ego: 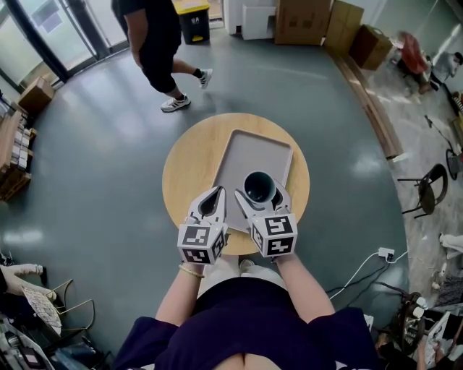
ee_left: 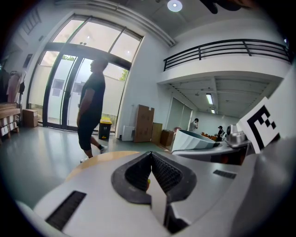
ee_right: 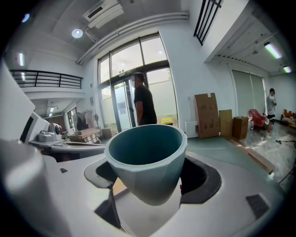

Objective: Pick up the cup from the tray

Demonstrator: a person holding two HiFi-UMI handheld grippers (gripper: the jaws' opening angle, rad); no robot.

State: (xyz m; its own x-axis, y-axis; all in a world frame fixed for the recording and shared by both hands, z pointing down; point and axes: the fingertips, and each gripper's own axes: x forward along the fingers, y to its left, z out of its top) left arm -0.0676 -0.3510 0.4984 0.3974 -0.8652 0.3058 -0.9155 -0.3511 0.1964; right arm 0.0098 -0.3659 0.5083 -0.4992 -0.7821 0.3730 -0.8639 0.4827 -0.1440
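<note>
A pale cup (ego: 258, 187) with a dark teal inside is held between the jaws of my right gripper (ego: 260, 195), above the near right part of the grey tray (ego: 246, 155). In the right gripper view the cup (ee_right: 147, 162) fills the middle, upright and slightly tilted, with both jaws pressed against its sides. My left gripper (ego: 212, 201) hovers just left of it over the tray's near left corner, jaws closed together with nothing between them (ee_left: 150, 169). The cup's rim (ee_left: 196, 139) shows at the right of the left gripper view.
The tray lies on a small round wooden table (ego: 181, 166) on a grey floor. A person (ego: 160, 43) walks past beyond the table. Cardboard boxes (ego: 318, 22) stand at the back, a dark chair (ego: 430, 188) to the right, and cables (ego: 362, 267) lie near my feet.
</note>
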